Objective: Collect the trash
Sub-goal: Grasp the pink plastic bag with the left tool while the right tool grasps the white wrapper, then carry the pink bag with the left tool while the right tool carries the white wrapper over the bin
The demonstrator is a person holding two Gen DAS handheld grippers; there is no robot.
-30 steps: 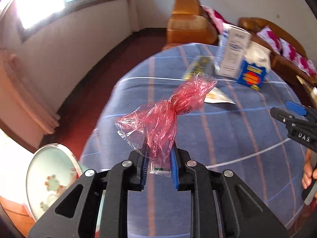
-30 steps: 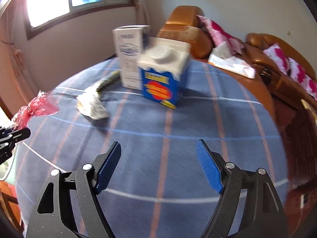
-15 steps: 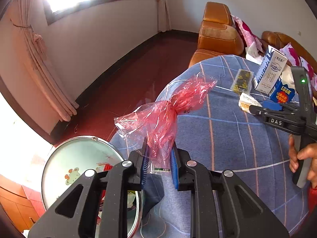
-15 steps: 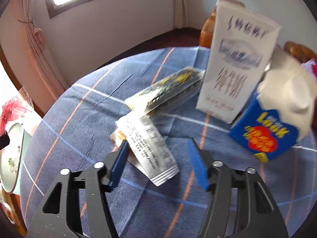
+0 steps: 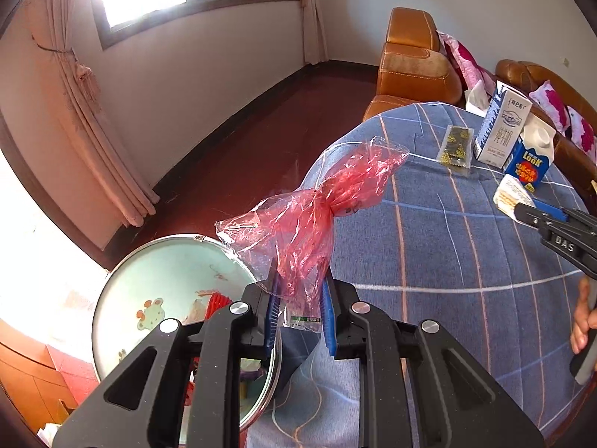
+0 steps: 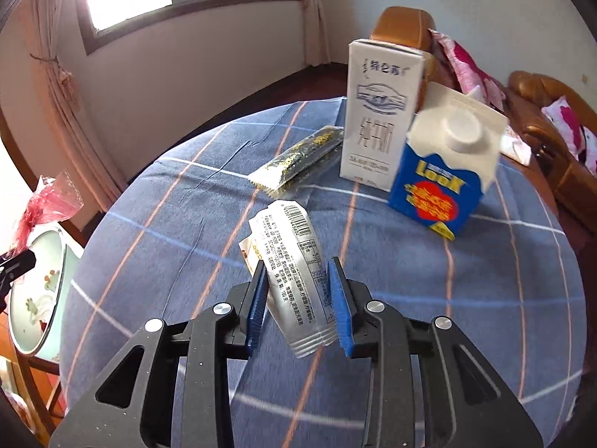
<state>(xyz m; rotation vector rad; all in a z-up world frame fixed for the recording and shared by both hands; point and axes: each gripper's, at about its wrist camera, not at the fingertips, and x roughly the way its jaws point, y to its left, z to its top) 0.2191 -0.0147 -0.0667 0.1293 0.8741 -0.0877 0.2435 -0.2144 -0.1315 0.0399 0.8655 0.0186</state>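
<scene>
Blue plaid tablecloth (image 6: 485, 298), left tool (image 5: 298, 310) pinching red plastic bag (image 5: 313, 216), right tool (image 6: 298, 298) closing around silver wrapper (image 6: 294, 272)

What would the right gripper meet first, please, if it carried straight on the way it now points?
The silver wrapper: it already lies between the right gripper fingers, whose jaws have just been closing. Beyond it, probably the tablecloth; depth is unclear.

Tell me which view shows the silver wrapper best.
The right wrist view: the silver wrapper lies close up between the right gripper's fingers, print readable. The left wrist view shows only a small, distant corner beyond that gripper.
</scene>
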